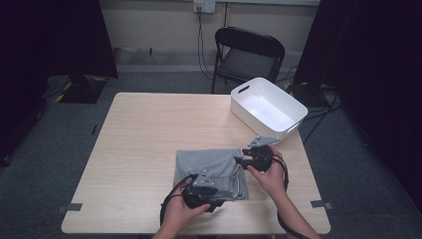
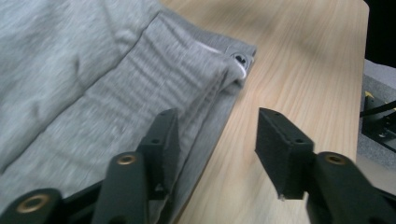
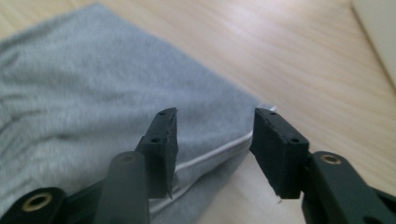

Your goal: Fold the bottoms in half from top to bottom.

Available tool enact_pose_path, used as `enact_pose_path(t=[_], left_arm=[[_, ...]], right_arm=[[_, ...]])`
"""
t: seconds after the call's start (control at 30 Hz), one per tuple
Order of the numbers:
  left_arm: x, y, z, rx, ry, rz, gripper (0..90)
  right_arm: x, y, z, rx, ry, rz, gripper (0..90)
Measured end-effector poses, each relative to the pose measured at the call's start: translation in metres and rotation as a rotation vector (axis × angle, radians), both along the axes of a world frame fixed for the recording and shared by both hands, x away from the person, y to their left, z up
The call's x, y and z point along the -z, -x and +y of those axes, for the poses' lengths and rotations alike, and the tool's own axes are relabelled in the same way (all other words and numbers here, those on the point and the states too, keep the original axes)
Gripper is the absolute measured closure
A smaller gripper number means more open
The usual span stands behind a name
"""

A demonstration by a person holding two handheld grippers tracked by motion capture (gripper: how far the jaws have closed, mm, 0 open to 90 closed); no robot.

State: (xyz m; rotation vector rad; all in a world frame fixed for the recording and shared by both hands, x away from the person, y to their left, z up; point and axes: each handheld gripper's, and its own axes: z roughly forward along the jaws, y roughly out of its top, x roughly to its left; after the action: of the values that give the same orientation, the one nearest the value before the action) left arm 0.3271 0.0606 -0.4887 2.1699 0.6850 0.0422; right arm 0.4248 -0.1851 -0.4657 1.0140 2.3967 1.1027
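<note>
Item: folded grey knit garment with white drawcord point(image 1: 209, 172), lying flat at the near right of the pale wooden table point(image 1: 144, 129). Left gripper point(image 1: 215, 198) and right gripper point(image 1: 242, 155): jaws parted, holding nothing. Advice: lift clear vertically, avoiding snagged hems.

Soft cloth on pale wood

The folded grey garment point(image 1: 209, 172) is matt, ribbed knit cloth with a metal eyelet; the table point(image 1: 144, 129) is smooth light wood-grain; at 2 o'clock, the white tub point(image 1: 286, 122) looks like smooth plastic; gripper pads point(image 2: 280, 149) are matt black.
</note>
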Motion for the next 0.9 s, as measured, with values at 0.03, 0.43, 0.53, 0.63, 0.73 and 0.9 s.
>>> enact_pose_path(t=[0.03, 0.43, 0.53, 0.63, 0.73, 0.9], left_arm=[[0.000, 0.000, 0.001, 0.007, -0.008, -0.007, 48.6], [0.002, -0.006, 0.026, -0.012, -0.083, -0.035, 56.0], [0.001, -0.008, 0.046, -0.049, -0.106, -0.047, 52.9], [0.002, -0.009, 0.069, -0.092, -0.099, -0.044, 51.7], [0.002, -0.010, 0.083, -0.126, -0.098, -0.036, 51.5], [-0.002, -0.007, 0.083, -0.143, -0.072, -0.028, 44.2]], right_arm=[[0.003, 0.002, 0.001, -0.008, 0.005, 0.009, 46.3], [0.030, 0.011, 0.028, -0.015, 0.013, 0.031, 39.1], [0.031, 0.011, 0.043, -0.015, -0.002, 0.029, 38.7], [0.032, 0.010, 0.061, -0.034, -0.005, 0.024, 38.3], [0.033, 0.008, 0.078, -0.044, -0.016, 0.020, 38.1], [0.032, 0.004, 0.087, -0.043, -0.020, 0.021, 36.2]])
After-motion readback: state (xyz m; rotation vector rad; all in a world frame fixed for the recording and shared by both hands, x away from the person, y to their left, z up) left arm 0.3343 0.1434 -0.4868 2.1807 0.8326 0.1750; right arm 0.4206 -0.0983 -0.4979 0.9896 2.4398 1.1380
